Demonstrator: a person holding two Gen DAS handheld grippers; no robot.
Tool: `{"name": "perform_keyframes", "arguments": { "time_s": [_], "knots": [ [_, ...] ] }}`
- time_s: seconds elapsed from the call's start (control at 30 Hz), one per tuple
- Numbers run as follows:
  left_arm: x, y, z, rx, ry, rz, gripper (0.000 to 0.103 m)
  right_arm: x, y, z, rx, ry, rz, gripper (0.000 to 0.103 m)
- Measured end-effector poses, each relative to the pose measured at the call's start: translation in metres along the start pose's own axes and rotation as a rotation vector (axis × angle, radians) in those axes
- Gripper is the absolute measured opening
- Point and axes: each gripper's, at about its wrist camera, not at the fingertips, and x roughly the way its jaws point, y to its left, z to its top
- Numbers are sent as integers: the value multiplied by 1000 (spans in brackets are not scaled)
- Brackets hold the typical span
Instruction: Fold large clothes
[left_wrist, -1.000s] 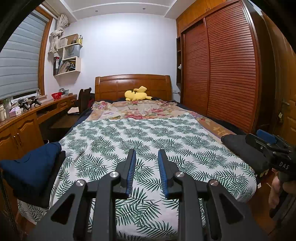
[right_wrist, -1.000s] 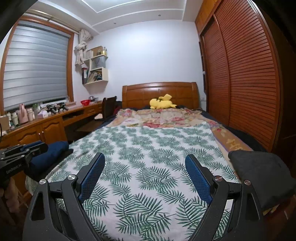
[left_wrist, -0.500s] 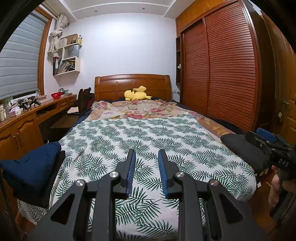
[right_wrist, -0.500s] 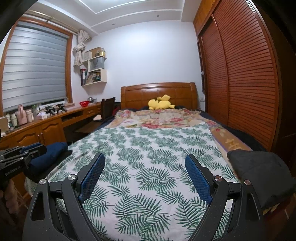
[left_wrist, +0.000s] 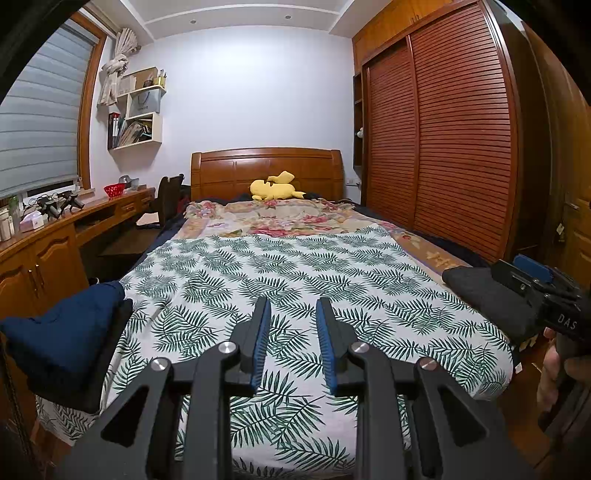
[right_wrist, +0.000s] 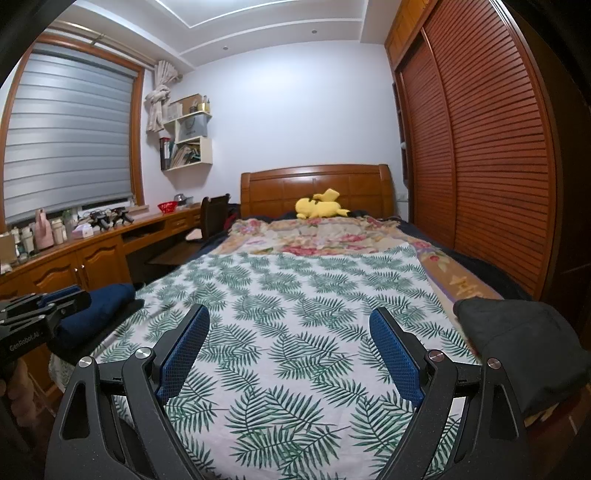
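Note:
A dark grey folded garment (left_wrist: 487, 295) lies at the bed's right corner; it also shows in the right wrist view (right_wrist: 524, 343). A navy blue garment (left_wrist: 62, 332) lies on a black stand at the left; it also shows in the right wrist view (right_wrist: 99, 306). My left gripper (left_wrist: 291, 306) hovers over the foot of the bed, its jaws narrowly parted and empty. My right gripper (right_wrist: 290, 317) is wide open and empty above the leaf-print sheet (right_wrist: 295, 314). Each gripper shows at the other view's edge.
A floral blanket (left_wrist: 280, 218) and a yellow plush toy (left_wrist: 275, 188) lie near the wooden headboard. A wooden desk (right_wrist: 92, 251) with bottles runs along the left wall. A louvred wardrobe (left_wrist: 443, 147) stands along the right.
Both views have shifted only slightly. The grippers' openings are unchanged.

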Motion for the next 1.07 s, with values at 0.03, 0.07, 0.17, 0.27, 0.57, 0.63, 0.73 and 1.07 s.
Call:
{"name": "perform_keyframes", "arguments": {
  "time_s": [0.03, 0.07, 0.17, 0.27, 0.57, 0.63, 0.73, 1.07],
  "knots": [
    [0, 1, 0, 0, 0, 1, 24, 0, 0, 0, 2, 1, 1, 90],
    [0, 2, -1, 0, 0, 2, 24, 0, 0, 0, 2, 1, 2, 90],
    [-1, 3, -1, -4, 1, 4, 24, 1, 0, 0, 2, 3, 3, 90],
    [-2, 4, -2, -1, 1, 5, 24, 0, 2, -1, 2, 3, 3, 90],
    [-2, 4, -2, -1, 1, 6, 25, 0, 2, -1, 2, 3, 2, 90],
    [-3, 5, -2, 2, 3, 7, 25, 0, 2, 0, 5, 3, 0, 90],
    [-2, 7, -1, 3, 4, 8, 25, 0, 3, -2, 6, 6, -1, 90],
    [-1, 7, -1, 4, 6, 8, 25, 0, 6, -2, 9, 9, -1, 90]
  ]
}}
